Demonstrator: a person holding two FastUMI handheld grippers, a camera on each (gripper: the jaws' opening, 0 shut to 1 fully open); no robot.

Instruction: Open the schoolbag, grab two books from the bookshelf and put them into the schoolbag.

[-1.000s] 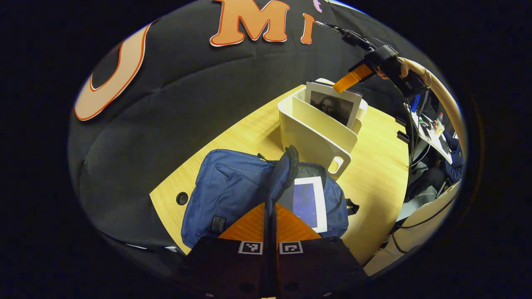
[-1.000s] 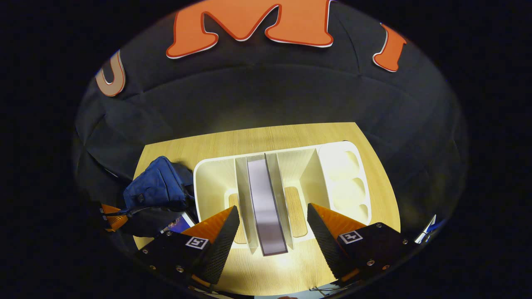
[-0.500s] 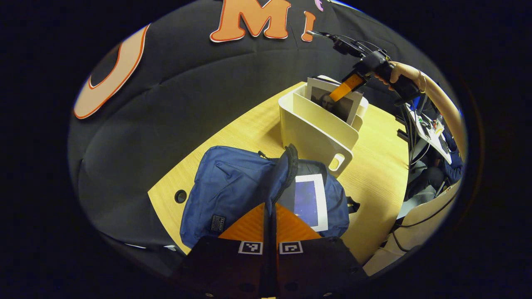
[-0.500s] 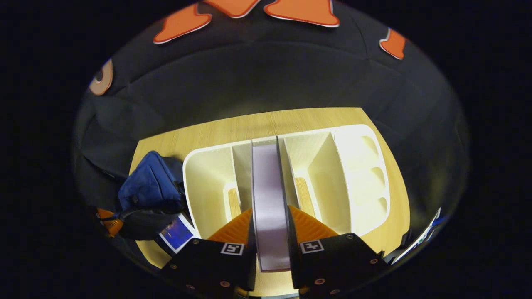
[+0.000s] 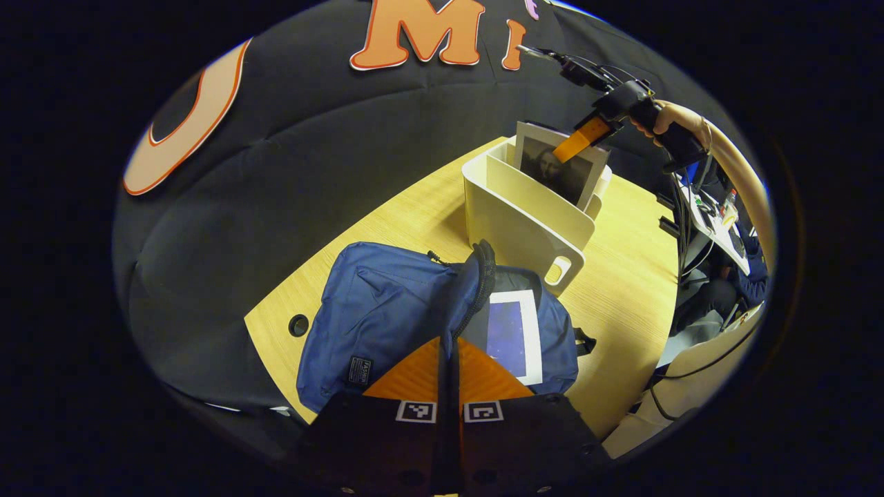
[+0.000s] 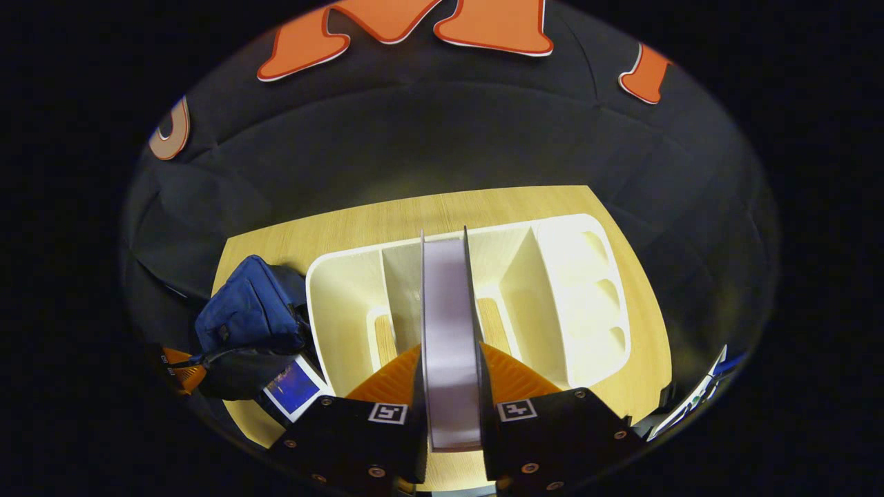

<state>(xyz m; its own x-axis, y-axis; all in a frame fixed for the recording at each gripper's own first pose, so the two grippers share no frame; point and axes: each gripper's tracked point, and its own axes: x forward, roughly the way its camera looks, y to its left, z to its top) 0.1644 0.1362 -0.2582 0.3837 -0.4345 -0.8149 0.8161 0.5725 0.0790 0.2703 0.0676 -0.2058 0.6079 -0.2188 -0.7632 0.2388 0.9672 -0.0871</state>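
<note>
From my left tongs (image 5: 449, 359), whose two fingers are pressed together on the flap edge of the blue fabric schoolbag (image 5: 387, 317), I look across the pale wooden counter (image 5: 621, 290). The bag lies on the counter just in front of the cream plastic bookshelf (image 5: 525, 221), its zip mouth held apart, and a white-bordered book with a dark blue cover (image 5: 512, 335) lies inside the opening. Standing in the bookshelf is a second book, grey-covered with a portrait on its front (image 5: 563, 169), and my right tongs (image 5: 579, 140) grip its top edge, with a hand (image 5: 666, 117) holding them beyond the shelf.

From the right tongs' own camera, the schoolbag (image 6: 252, 314) sits left of the bookshelf (image 6: 345, 304), the blue-covered book (image 6: 293, 386) poking from its mouth and the left tongs (image 6: 185, 373) beside it. At the shelf's middle slot, the right tongs (image 6: 450, 386) are clamped narrow on the grey book (image 6: 449, 324), one finger on each cover, the book upright between the dividers.
</note>
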